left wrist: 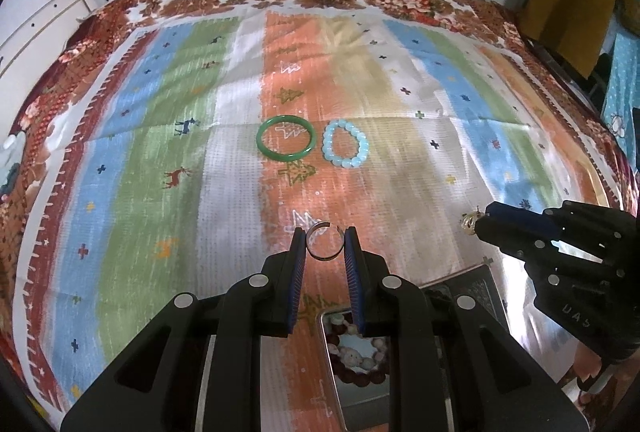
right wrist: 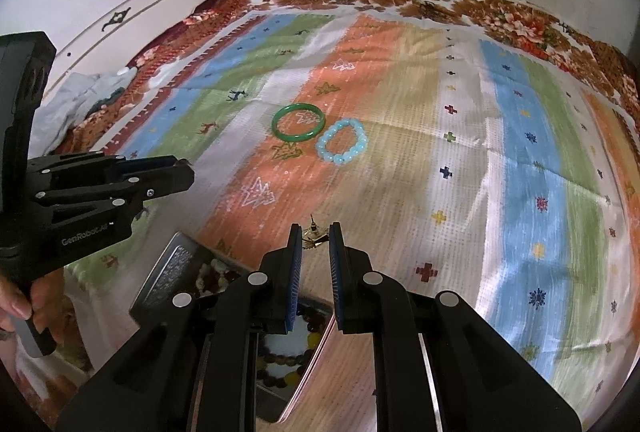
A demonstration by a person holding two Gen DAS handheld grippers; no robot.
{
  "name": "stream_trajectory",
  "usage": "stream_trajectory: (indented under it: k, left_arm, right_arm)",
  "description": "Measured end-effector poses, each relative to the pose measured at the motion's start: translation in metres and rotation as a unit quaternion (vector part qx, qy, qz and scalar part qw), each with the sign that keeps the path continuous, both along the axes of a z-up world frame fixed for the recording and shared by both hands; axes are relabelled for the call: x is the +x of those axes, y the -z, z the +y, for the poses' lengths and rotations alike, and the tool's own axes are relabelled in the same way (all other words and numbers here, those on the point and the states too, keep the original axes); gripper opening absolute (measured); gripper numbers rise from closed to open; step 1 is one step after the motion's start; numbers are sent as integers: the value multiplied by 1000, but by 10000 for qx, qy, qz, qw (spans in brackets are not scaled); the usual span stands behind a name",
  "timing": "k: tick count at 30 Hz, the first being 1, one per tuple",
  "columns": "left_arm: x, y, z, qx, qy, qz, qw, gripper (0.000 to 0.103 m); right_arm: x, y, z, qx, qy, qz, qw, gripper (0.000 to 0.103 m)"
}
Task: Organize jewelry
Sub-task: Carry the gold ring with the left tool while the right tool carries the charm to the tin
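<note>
The left gripper (left wrist: 325, 232) pinches a silver ring (left wrist: 324, 242); the right gripper (right wrist: 315, 230) grips a small gold ornament (right wrist: 313, 232). Beaded strands already fill the tin box (right wrist: 168, 272) below, while a green bangle (right wrist: 298, 122) and blue bead bracelet (right wrist: 342, 142) remain on the striped cloth (right wrist: 460, 192).

Green bangle (left wrist: 285, 138), lt-blue bead bracelet (left wrist: 345, 149)

Two bracelets (left wrist: 286, 138) — two grippers (left wrist: 324, 242)

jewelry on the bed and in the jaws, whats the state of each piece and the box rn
silver ring: open-ended band, clamped in the left gripper
gold ornament: pinched in the right gripper
green bangle: flat on the cloth, untouched
blue bead bracelet: flat on the cloth beside the bangle
jewelry box: lid open, beads inside
</note>
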State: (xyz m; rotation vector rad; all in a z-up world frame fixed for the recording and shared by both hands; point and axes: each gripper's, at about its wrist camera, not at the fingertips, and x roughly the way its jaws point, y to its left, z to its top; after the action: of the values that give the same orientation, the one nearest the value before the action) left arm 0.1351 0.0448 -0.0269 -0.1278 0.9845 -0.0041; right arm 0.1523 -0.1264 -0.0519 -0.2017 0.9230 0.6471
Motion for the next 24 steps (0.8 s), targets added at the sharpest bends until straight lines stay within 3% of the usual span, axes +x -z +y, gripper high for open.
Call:
stream_trajectory:
  k: [24]
  left_arm:
    - [-37,-4,-14,-80,173,-118,9997,19]
  right_arm:
    - [-42,1,-3,62,-280,45,9996,14]
